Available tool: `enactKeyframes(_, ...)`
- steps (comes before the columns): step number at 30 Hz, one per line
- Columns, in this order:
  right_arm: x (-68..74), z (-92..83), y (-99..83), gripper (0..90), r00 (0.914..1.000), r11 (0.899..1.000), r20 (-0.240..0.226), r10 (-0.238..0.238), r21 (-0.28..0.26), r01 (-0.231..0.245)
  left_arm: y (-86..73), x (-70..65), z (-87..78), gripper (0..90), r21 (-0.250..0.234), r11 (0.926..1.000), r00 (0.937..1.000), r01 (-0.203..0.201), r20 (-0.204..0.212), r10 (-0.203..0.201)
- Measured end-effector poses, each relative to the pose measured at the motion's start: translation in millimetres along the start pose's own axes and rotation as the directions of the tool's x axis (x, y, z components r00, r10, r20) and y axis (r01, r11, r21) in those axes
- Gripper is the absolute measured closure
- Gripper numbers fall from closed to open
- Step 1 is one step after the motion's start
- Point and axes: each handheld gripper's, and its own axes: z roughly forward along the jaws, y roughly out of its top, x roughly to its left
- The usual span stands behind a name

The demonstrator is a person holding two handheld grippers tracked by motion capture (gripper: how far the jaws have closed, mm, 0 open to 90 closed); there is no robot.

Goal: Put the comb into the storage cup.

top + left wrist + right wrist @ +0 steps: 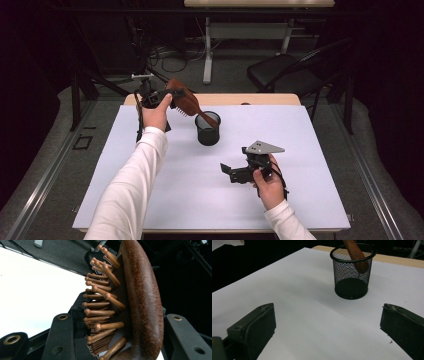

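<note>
Over the white table's [150,200] far side, left gripper [172,94] clamps the wooden hairbrush [186,101] by its head, tilted so the handle feeds into the mesh cup [208,129], while right gripper [231,171] waits wide open, empty.

Left hand-held gripper [172,95] raised and apparently clamped; right hand-held gripper [227,170] low, jaws spread wide.

My left tool [120,340] is clamped on the wooden hairbrush [140,305] head, bristles [100,312] facing left, brown back to the right. White worktop [32,295] behind it, dark background beyond.
</note>
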Motion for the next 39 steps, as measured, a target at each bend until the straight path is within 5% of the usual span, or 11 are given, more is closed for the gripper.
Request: enactKeyframes(39,0.7,0.8,-0.5,0.1,1.0,1.0,-0.002,-0.004,0.011,0.004,-18.2,12.3,22.8,49.2,0.041,0.9992,0.9993,0.0,-0.038,0.002)
